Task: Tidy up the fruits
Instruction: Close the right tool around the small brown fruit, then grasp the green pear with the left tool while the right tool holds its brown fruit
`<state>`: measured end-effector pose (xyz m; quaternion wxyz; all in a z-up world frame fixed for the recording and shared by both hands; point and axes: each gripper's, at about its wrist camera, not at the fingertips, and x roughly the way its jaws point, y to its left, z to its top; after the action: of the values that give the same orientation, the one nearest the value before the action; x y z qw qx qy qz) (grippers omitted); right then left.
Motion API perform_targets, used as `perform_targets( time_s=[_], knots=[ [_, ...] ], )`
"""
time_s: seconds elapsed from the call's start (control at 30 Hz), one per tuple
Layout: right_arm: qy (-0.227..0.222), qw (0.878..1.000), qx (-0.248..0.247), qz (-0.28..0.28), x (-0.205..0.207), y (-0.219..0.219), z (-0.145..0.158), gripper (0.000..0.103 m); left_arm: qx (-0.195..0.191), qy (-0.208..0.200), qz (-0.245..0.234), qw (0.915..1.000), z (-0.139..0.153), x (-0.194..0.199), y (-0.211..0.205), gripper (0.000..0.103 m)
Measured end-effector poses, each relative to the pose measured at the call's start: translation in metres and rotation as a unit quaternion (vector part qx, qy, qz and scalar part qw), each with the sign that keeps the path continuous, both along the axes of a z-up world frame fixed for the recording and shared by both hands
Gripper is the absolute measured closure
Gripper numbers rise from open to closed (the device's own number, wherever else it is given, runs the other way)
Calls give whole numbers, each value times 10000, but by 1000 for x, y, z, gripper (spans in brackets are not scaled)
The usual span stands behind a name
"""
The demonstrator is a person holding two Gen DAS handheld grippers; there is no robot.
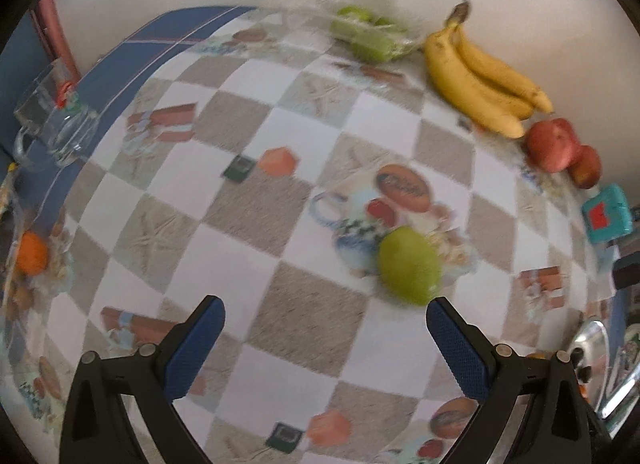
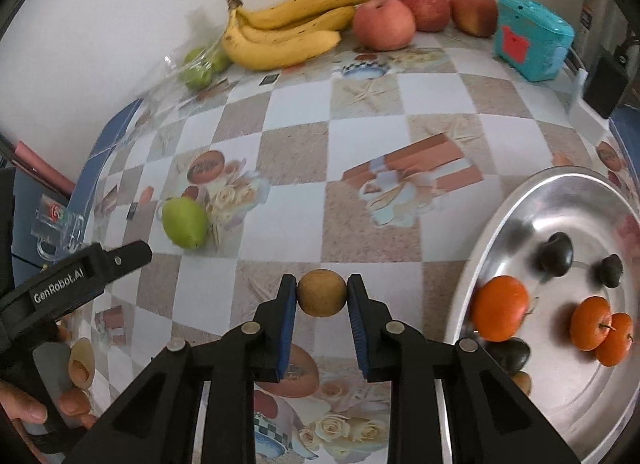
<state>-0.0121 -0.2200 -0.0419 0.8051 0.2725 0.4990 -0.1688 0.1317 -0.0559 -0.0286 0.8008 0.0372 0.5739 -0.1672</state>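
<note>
My right hand-held gripper (image 2: 322, 298) is clamped on a small brown round fruit (image 2: 322, 292), its blue pads (image 2: 289, 318) pressing it from both sides above the worktop (image 2: 360, 135). Just to its right sits the metal tray (image 2: 520, 199), which already carries three orange fruits (image 2: 500, 307) and a few dark ones (image 2: 555, 254); one dark fruit (image 2: 510, 356) lies near the tray's rim closest to my right finger.

My left hand-held gripper (image 1: 326, 324) hangs wide apart with nothing between its pads. A green pear (image 1: 409, 266) lies on the patterned cloth just ahead of its right fingertip; the picture is too blurred to tell whether they touch. From the right wrist camera I can see this left gripper (image 2: 132, 254) entering from the left edge, close to the same pear (image 2: 185, 222).

Along the back wall stand a bag of green fruit (image 1: 370, 33), a bunch of bananas (image 2: 288, 29), three red apples (image 2: 384, 23) and a teal box (image 2: 532, 37). At the far left, glass mugs (image 1: 52, 123) sit on a blue cloth, and an orange fruit (image 1: 33, 252) lies near the worktop's left edge.
</note>
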Motion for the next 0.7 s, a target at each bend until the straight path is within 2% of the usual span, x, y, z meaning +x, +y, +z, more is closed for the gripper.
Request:
perform_targets(
  time_s=[0.13,0.2,0.3,0.4,0.53,0.7],
  knots=[
    [-85,10000,9,-17,-5,-5,5,76,-218,-217,-173,9994,4,-3,-13,9],
    [-124,9999,21,-25,-8,-6,7,76,-245,-364,-246,9987,5,-4,-18,9],
    [-152,9999,2,9,-10,-6,9,76,-279,-527,-348,9976,6,-3,-24,17],
    [-191,9998,18,26,-9,-6,10,76,-291,-531,-377,9975,4,-2,-28,19],
    [-231,9997,27,34,-12,-7,13,76,-250,-484,-357,9979,-2,-2,-31,30],
    [-253,9997,46,33,-14,-8,15,76,-346,-481,-310,9978,-7,2,-36,32]
  ],
)
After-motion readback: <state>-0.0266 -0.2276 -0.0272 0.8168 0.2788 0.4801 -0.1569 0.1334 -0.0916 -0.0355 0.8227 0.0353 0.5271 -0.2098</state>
